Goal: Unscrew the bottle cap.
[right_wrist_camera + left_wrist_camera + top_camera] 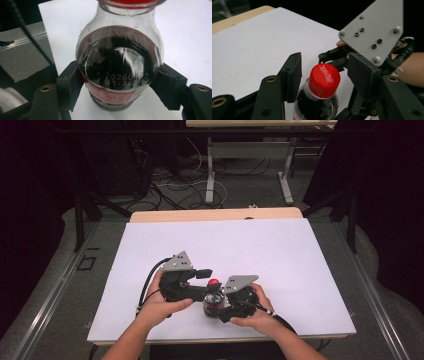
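The right gripper (117, 92) has its two black fingers (68, 85) clamped on the body of a small cola bottle (120, 65), one pad pressed against each side of the clear plastic just above the red label, where a printed date code shows over the dark drink. The left gripper (324, 72) has its fingers (293, 75) apart, one on either side of the bottle's red cap (324, 79); a gap shows between each pad and the cap, so they flank it without pressing on it. The bottle stands upright on the white sheet (280, 255) that covers the tabletop (215, 214), near the near edge and a little right of centre. In the high view the cap (214, 282) peeks out between the two grippers, the left gripper (202, 285) coming at it from the left and the right gripper (220, 307) holding the bottle from the near right. The person's left hand (160, 302) wraps the left gripper's body and the right hand (255, 312) the right one's, both forearms entering from the near edge. Each gripper carries a grey three-cornered plate (179, 261) on top, and a black cable (147, 282) loops off to the left of the left gripper. Beyond the far edge of the tabletop the floor (240, 185) is strewn with cables beneath the legs of another table.
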Motion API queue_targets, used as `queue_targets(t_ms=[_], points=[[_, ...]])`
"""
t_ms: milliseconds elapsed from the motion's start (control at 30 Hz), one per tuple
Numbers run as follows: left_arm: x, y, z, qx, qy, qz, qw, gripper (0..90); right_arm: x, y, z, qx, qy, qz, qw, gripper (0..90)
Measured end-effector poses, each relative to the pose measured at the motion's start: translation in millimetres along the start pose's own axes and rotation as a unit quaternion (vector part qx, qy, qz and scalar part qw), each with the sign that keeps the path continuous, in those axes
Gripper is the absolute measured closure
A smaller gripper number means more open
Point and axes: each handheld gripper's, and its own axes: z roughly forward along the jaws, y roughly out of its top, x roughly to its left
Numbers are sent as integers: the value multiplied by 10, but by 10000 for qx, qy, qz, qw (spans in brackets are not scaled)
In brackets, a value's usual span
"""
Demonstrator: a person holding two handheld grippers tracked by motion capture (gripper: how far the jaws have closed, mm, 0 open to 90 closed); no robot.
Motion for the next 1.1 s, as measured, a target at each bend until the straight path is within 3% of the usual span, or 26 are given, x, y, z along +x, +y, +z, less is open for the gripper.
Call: queue_targets(t_ms=[167,367,500,633,667,767,800,833,900,967,1033,1067,1100], points=[[56,-18,7,50,-259,144,9995,560,14,4,3,68,114,-65,9999,303],[38,-37,23,43,-282,195,9994,618,16,-1,10,92,136,-74,9998,303],[-32,-33,23,40,37,192,9998,624,21,-2,17,57,73,-54,9999,303],[-173,-15,61,-17,686,-168,9975,624,17,-1,18,8,-48,73,10000,303],[-211,-12,79,-36,865,-247,9959,624,11,-2,20,9,-91,66,9999,303],[-323,-14,142,-110,1417,-553,9883,624,9,-6,19,94,-147,200,9996,303],[-354,-15,166,-135,1590,-666,9849,624,9,-6,19,94,-147,200,9996,303],[-383,-16,184,-136,1746,-802,9813,624,13,-14,40,66,-300,213,9993,303],[-430,-19,221,-167,1988,-876,9760,624,9,-18,44,111,-304,186,9993,303],[-455,-14,238,-194,2096,-942,9730,623,6,-20,42,154,-300,217,9992,303],[-447,0,228,-150,2020,-959,9746,619,3,-23,42,93,-281,219,9993,303],[-427,8,214,-82,1910,-945,9770,556,-1,-20,35,73,-242,193,9995,302],[-406,7,202,-129,1777,-926,9796,556,-1,-20,35,73,-242,193,9995,302]])
